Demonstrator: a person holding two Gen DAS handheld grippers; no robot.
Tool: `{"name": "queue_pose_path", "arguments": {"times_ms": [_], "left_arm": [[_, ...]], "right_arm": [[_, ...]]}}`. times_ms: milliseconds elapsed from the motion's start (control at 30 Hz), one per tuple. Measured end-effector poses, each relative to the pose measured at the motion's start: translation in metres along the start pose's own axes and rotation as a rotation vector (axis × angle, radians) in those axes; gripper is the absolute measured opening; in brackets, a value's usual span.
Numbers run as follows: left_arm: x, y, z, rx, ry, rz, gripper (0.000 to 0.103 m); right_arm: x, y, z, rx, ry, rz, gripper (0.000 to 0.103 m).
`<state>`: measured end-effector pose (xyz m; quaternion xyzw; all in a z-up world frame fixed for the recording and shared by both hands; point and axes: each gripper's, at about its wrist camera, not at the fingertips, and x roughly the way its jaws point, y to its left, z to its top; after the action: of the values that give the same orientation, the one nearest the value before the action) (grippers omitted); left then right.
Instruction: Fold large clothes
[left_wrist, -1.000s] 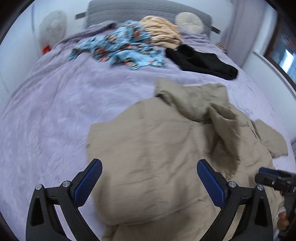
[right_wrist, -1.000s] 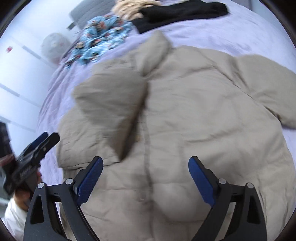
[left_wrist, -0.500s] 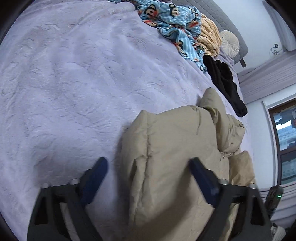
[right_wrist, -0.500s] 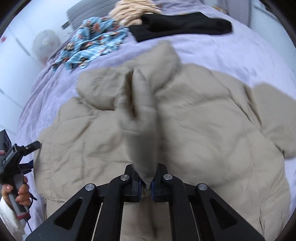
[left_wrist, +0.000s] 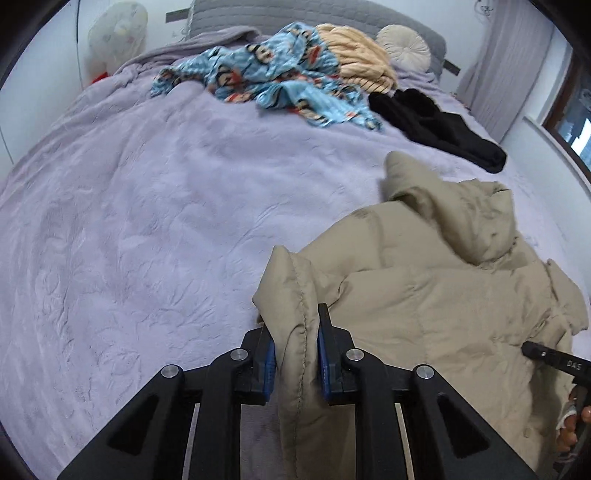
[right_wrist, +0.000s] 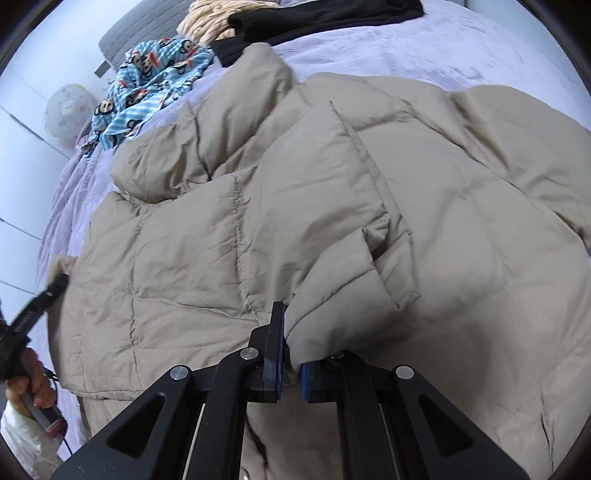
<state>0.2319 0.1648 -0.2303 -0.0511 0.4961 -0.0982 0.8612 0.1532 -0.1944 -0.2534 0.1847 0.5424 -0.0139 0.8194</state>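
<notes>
A large beige puffer jacket (left_wrist: 436, 295) lies spread on a lilac bed (left_wrist: 147, 221); it fills most of the right wrist view (right_wrist: 369, 184). My left gripper (left_wrist: 295, 354) is shut on a raised fold at the jacket's left edge. My right gripper (right_wrist: 291, 365) is shut on a sleeve end of the jacket, pulled toward me over the jacket body. The right gripper's tip shows at the lower right of the left wrist view (left_wrist: 554, 360), and the left gripper shows at the left of the right wrist view (right_wrist: 40, 299).
At the head of the bed lie a blue monkey-print garment (left_wrist: 273, 77), a peach knit item (left_wrist: 358, 55), a black garment (left_wrist: 439, 125) and a round cushion (left_wrist: 404, 46). A window (left_wrist: 576, 122) is on the right wall.
My left gripper has closed on the jacket's left edge fold; it was open before. My right gripper stays shut on the sleeve and has drawn it lower across the jacket.
</notes>
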Motion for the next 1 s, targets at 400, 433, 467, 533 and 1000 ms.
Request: {"name": "queue_pose_path", "arguments": {"times_ms": [400, 433, 467, 533, 1000], "left_arm": [[-0.054, 0.030, 0.006, -0.074, -0.064, 0.130, 0.021], [-0.062, 0.033, 0.006, -0.086, -0.072, 0.130, 0.021], [-0.070, 0.036, 0.006, -0.097, -0.079, 0.128, 0.021], [-0.084, 0.036, 0.002, -0.107, -0.083, 0.103, 0.021], [-0.028, -0.012, -0.078, -0.095, 0.116, 0.103, 0.021]], "right_arm": [[-0.038, -0.020, -0.001, 0.027, -0.012, -0.035, 0.068], [-0.049, -0.026, -0.001, 0.046, -0.034, -0.058, 0.068], [-0.057, -0.031, -0.001, 0.068, -0.055, -0.086, 0.068], [-0.077, -0.040, -0.002, 0.101, -0.116, -0.119, 0.055], [-0.014, -0.021, 0.003, -0.046, 0.011, -0.070, 0.011]]}}
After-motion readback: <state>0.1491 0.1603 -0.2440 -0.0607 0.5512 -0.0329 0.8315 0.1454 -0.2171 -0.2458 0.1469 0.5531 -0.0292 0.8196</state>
